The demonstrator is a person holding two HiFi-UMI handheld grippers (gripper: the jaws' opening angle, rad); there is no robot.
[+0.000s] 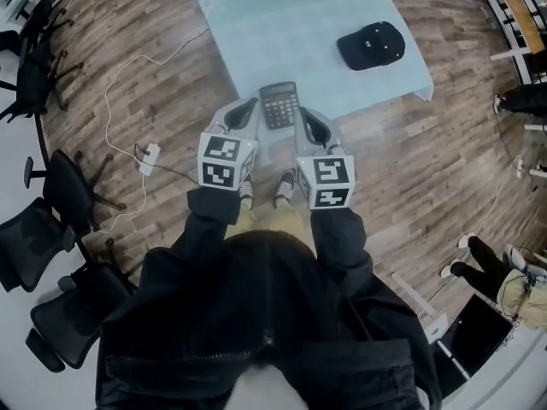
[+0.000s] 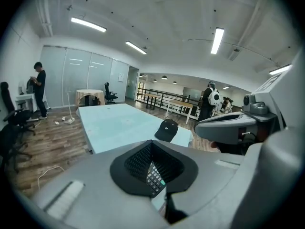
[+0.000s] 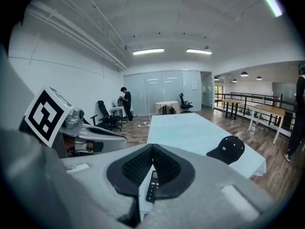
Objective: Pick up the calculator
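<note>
A person in a dark jacket is standing at the near edge of a table (image 1: 256, 24) draped in pale blue cloth and holding two grippers out over that edge. One calculator (image 1: 279, 105), the only one in view, is lying flat on the cloth right at the near edge, keys up. It is sitting between the two gripper tips and is gripped by neither. The left gripper (image 1: 249, 105) is hanging just left of the calculator with its jaws closed on each other and nothing clamped. In its own view, the black pads (image 2: 138, 163) are meeting at the tip, and a strip of calculator keys (image 2: 154, 175) is showing through the hollow behind them. The right gripper (image 1: 304, 115) is hanging just right of the calculator, its jaws likewise pressed together and empty. A sliver of the calculator (image 3: 151, 187) is showing through the same kind of hollow. One black cap (image 1: 370, 45) is resting on the cloth toward the near right corner, well apart from the calculator. On the wood floor off the left edge, one white power strip (image 1: 149, 158) is trailing a thin white cable. Black office chairs (image 1: 60, 190) are standing beyond it. Across the room, one person (image 2: 39, 87) is standing by a glass wall.
</note>
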